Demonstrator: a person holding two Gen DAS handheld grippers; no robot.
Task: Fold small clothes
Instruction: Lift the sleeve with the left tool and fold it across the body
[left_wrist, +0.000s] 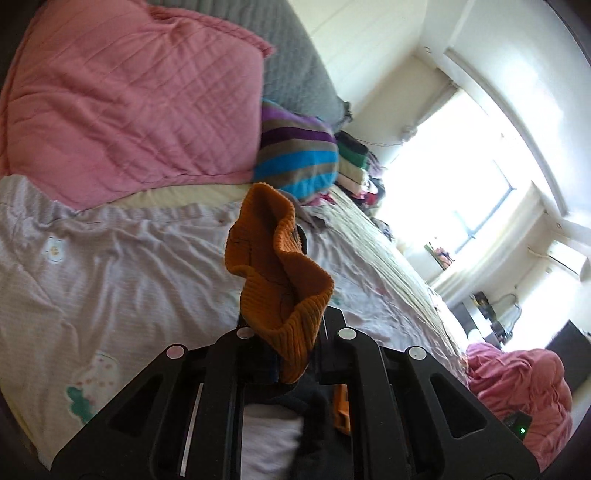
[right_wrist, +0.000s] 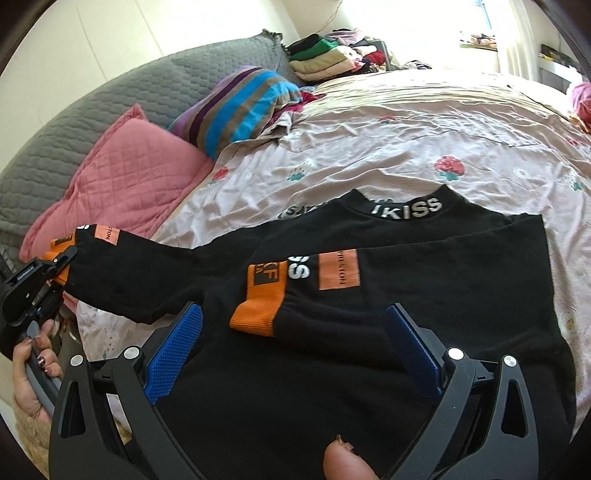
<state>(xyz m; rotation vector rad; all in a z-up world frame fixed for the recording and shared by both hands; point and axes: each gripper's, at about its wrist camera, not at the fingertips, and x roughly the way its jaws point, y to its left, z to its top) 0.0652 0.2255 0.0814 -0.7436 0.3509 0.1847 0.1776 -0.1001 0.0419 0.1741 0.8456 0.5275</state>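
A small black sweater (right_wrist: 369, 350) with orange cuffs and white lettering lies flat on the bed. One sleeve is folded across its chest, orange cuff (right_wrist: 258, 306) on top. My right gripper (right_wrist: 295, 328) is open just above the sweater, blue pads either side of that cuff. My left gripper (right_wrist: 61, 264) is shut on the other sleeve's orange cuff (left_wrist: 277, 280), holding it out to the left, off the bed. In the left wrist view the ribbed cuff bunches up between the fingers and hides the fingertips.
Pink quilted pillow (right_wrist: 122, 184), striped cushion (right_wrist: 236, 107) and grey headboard (right_wrist: 110, 96) lie at the bed's head. Folded clothes (right_wrist: 325, 55) are stacked beyond. Floral sheet (right_wrist: 424, 129) spreads past the sweater. A pink blanket (left_wrist: 517, 384) lies to the right.
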